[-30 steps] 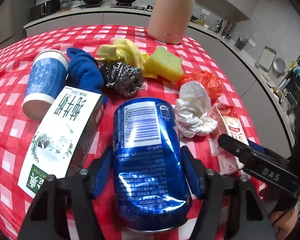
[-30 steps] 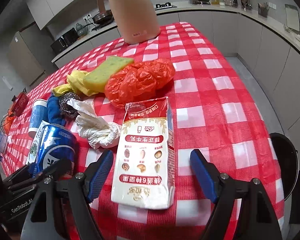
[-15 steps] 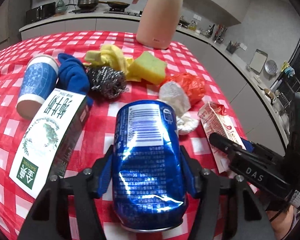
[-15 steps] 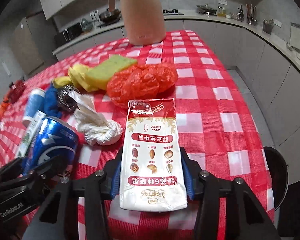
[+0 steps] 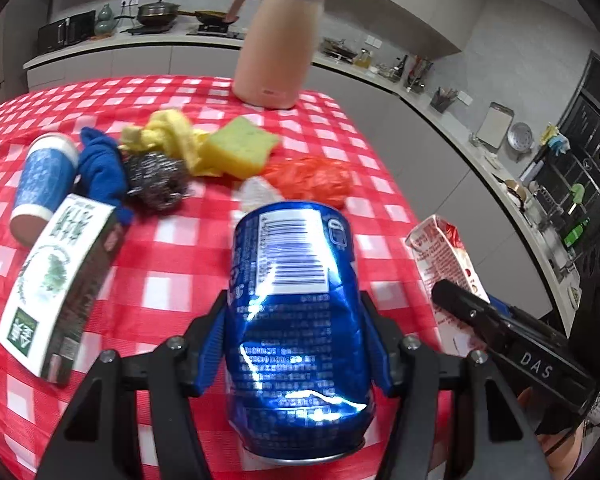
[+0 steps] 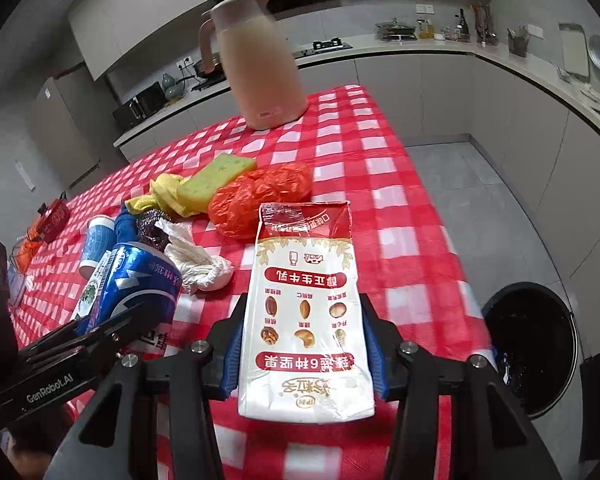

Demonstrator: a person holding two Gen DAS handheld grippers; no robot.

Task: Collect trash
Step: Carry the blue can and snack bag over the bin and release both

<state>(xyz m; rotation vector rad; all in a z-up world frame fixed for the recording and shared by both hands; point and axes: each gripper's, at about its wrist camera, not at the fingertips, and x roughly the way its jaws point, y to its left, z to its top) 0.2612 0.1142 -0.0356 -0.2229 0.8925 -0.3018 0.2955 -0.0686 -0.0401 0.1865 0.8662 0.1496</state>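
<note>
Both grippers were clamped, left (image 5: 294,344) on the dented can (image 5: 294,320), right (image 6: 304,348) on the carton (image 6: 305,320), which could slip before reaching the bin (image 6: 536,344) beside the table (image 6: 400,208).

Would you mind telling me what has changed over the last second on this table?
The right gripper, open around the milk carton a second ago, has shut on it and lifted it. The left gripper stays clamped on the blue can, now raised. The orange bag, tissue and sponge lie as before.
</note>
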